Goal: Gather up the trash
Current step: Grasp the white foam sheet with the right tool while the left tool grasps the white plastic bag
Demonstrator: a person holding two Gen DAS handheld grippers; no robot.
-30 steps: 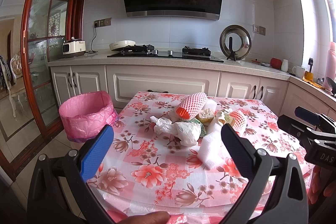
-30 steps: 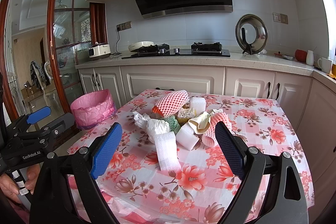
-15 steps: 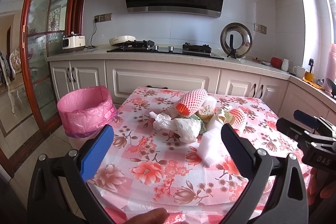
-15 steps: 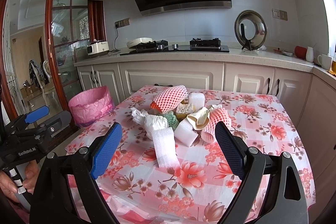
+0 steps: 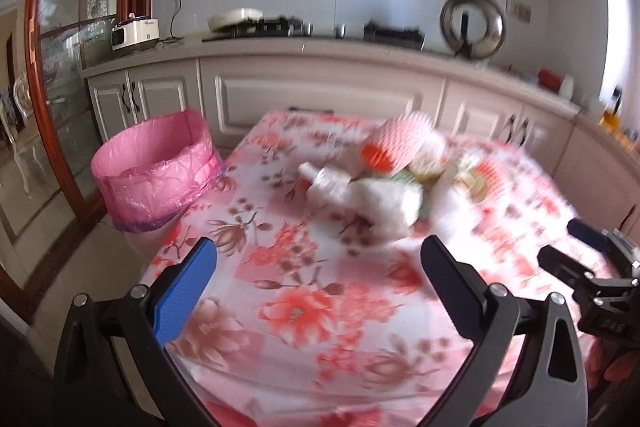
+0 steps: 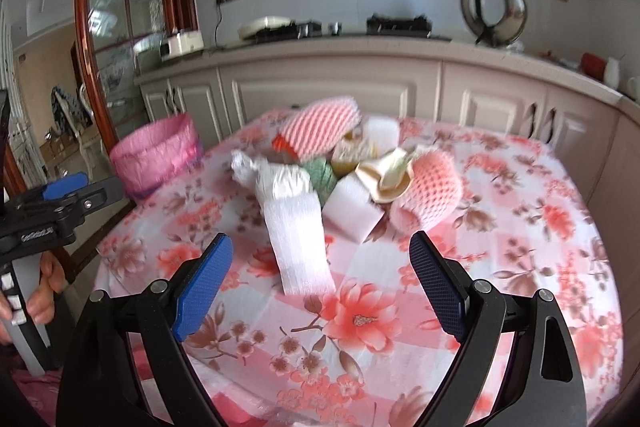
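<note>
Closing in: over the last second I carried both grippers forward and down toward the table (image 6: 520, 267), and the trash pile grew larger in both views.
My jaws: left gripper (image 5: 318, 269) and right gripper (image 6: 318, 267) were spread wide, holding nothing.
Nearest piece: a white foam strip (image 6: 298, 243) lay just ahead of my right gripper.
Pile: foam nets (image 6: 320, 127), a crumpled bag (image 5: 384, 199) and scraps stayed heaped mid-table.
Bin: the pink-lined bin (image 5: 156, 167) stood left of the table.
Meaning: nothing was collected yet; I judged the first grab was near.
</note>
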